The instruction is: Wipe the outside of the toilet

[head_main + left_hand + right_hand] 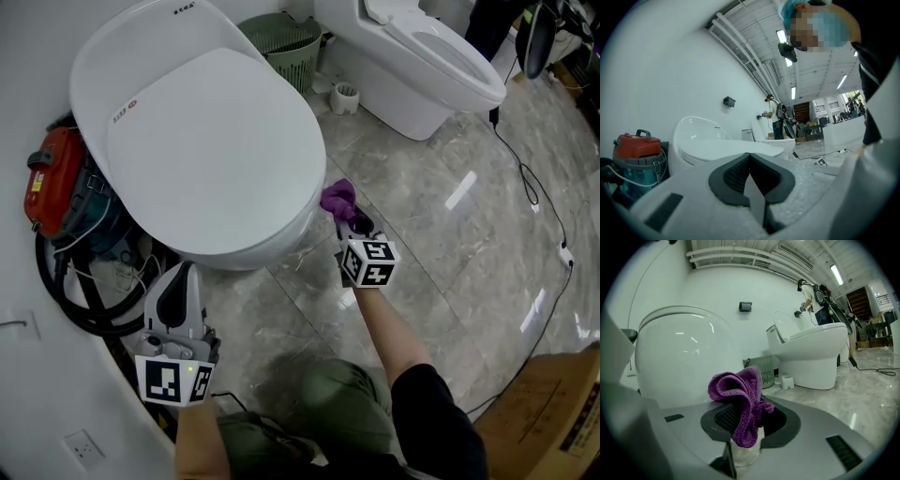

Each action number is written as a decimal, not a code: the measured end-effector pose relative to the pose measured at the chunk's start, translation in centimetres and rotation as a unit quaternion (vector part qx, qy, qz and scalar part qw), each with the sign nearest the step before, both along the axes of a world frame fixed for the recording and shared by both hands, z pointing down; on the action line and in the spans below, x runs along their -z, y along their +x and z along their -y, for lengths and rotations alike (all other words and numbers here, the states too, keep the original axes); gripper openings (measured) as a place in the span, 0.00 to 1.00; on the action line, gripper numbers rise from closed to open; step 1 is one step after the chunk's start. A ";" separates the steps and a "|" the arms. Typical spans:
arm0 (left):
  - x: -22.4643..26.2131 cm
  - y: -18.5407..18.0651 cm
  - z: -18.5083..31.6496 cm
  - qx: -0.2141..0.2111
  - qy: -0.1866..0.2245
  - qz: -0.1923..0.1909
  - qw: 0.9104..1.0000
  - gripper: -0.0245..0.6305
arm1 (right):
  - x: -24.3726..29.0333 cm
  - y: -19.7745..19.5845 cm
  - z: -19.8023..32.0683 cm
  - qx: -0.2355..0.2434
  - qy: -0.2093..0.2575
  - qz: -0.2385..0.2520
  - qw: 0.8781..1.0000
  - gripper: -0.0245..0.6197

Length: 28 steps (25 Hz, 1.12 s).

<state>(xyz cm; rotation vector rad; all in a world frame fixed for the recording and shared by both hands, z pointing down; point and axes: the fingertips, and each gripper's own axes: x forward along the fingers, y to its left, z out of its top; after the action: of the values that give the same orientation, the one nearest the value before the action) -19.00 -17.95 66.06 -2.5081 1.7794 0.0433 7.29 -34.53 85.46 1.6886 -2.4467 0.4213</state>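
Right gripper [353,223]: I am holding it clamped on the cloth [740,401], with its jaws pointing at the toilet [206,141].
Cloth: purple, bunching up above the jaws and lying against or just beside the bowl's right flank. I cannot tell whether it is touching.
Toilet: standing at the left wall with its lid down.
Left gripper [180,281]: I am holding it low at the near left. Its jaws are pressing together on nothing and facing the bowl's near side.
Vacuum [58,183]: red-topped, sitting left of the toilet.
Second toilet [427,61]: standing far right.
Basket [286,42]: sitting between the two toilets.
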 end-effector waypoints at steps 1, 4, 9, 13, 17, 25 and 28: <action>-0.1 0.0 0.1 0.000 0.000 -0.001 1.000 0.04 | 0.1 0.0 -0.8 0.004 0.000 0.008 1.000 0.20; -0.4 0.2 0.2 -0.005 -0.003 -0.001 1.000 0.04 | -0.2 -1.0 -4.5 0.044 -0.005 0.025 0.999 0.20; -0.5 0.3 0.1 -0.010 -0.003 -0.006 1.000 0.04 | -3.9 -7.3 -12.7 0.206 -0.047 0.011 0.977 0.20; -0.6 0.7 -0.2 -0.013 -0.004 0.003 1.000 0.04 | -6.0 -13.8 -17.0 0.315 -0.063 0.017 0.947 0.20; -0.5 0.7 -0.5 -0.010 -0.005 0.006 1.000 0.04 | -6.8 -19.2 -17.9 0.361 -0.067 0.021 0.930 0.20; -0.1 0.9 -0.7 -0.014 -0.001 0.009 1.000 0.04 | -8.6 -18.2 -14.9 0.276 -0.096 0.024 0.956 0.20; -0.2 1.0 -0.6 -0.016 -0.001 0.008 1.000 0.04 | -9.3 -14.7 -13.6 0.229 -0.109 0.029 0.967 0.20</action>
<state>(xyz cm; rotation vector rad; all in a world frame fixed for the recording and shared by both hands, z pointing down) -17.97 -17.34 66.23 -2.5317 1.7346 0.0225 -7.44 -20.96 94.76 0.9967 -2.6095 0.6483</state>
